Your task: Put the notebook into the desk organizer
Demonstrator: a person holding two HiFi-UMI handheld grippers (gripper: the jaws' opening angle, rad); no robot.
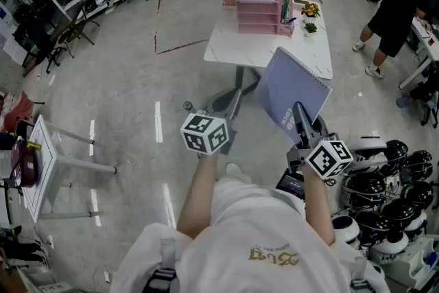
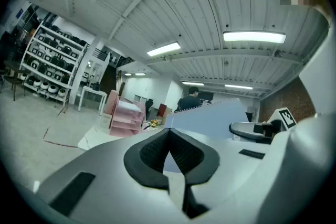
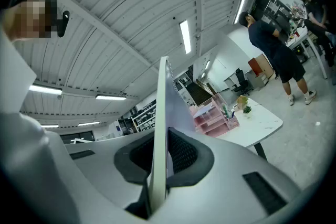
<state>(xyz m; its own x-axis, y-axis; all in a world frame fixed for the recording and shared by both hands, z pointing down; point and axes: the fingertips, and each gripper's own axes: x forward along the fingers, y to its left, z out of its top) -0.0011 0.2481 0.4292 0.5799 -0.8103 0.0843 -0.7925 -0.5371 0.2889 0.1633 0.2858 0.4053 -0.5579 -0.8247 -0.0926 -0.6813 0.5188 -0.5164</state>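
- Right tongs point(image 3: 157, 157) closed on the lilac notebook point(image 1: 291, 89), gripping its near edge in mid-air.
- Notebook stands on edge, spiral uppermost, length pointing toward the bench point(image 1: 274, 55) with the pink desk organizer point(image 1: 257, 7).
- Left tongs point(image 2: 170, 155) closed, empty.

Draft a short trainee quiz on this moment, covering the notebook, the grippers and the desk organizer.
1. True or false: the notebook already sits in the pink desk organizer.
2. Which gripper is clamped on the notebook? A) left B) right C) both
3. Fill in: the desk organizer stands on a white ____.
Key: 1. False, it is held in the air. 2. B, the right gripper; the left gripper is shut, empty. 3. table
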